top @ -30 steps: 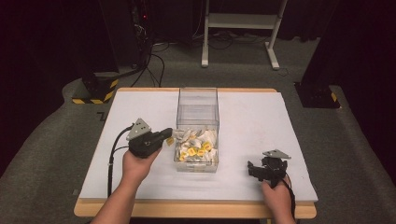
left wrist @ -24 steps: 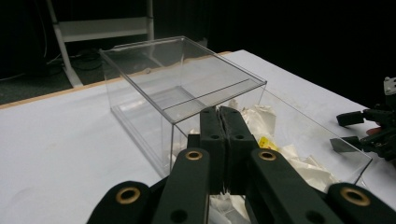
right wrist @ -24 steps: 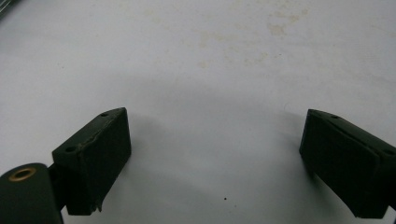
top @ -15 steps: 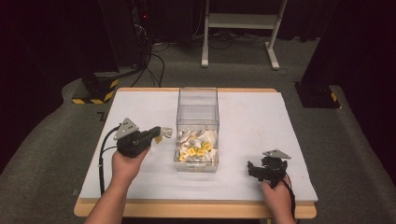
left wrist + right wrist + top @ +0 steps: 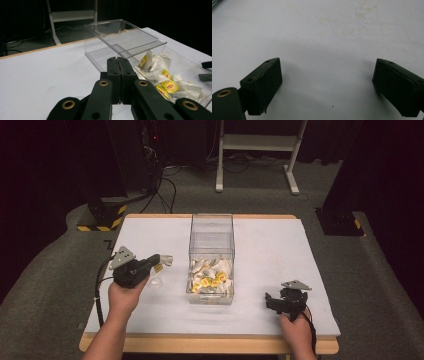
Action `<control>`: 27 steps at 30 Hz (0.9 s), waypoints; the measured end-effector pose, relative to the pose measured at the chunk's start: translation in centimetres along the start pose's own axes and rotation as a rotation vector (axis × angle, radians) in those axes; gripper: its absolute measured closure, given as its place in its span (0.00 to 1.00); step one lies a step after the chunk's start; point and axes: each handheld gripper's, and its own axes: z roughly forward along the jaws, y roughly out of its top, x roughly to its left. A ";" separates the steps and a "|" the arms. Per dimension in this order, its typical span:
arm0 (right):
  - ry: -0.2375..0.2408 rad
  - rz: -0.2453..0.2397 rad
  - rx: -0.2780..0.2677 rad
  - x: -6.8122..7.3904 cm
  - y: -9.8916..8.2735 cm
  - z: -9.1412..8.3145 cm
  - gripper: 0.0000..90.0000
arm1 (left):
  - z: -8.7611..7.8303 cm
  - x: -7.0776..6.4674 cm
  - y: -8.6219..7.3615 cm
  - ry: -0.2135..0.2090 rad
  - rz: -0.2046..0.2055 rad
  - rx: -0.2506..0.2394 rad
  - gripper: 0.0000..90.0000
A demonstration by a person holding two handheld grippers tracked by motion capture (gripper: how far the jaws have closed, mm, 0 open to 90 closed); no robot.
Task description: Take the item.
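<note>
Tea bag (image 5: 166, 260) at middle left of the high view, just left of clear box (image 5: 212, 227) - light, soft, easy to rip - pinched in shut-tight left tongs (image 5: 159, 260), best held gently by its paper edge; right tongs (image 5: 270, 301) spread wide, lower right, empty.

Left gripper (image 5: 119, 60) jaws pressed flat together in its own view; whatever they pinch is hidden between the pads, a pale packet (image 5: 164, 260) at its tip in the high view is too small to identify. Clear box (image 5: 125, 42) is cut off at 3 o'clock there. Sachets (image 5: 210, 276) inside: labels unreadable from above. Right gripper (image 5: 327, 85) jaw cropped at 4 o'clock.
</note>
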 end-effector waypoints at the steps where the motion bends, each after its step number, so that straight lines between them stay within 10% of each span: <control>1: 0.000 0.000 0.000 0.0 0.0 0.0 0.10 | -0.1 0.2 0.0 0.003 0.002 0.000 0.99; 27: 0.000 0.000 0.000 0.0 0.0 0.0 0.10 | -1.2 2.8 -1.2 0.069 -0.029 0.024 0.99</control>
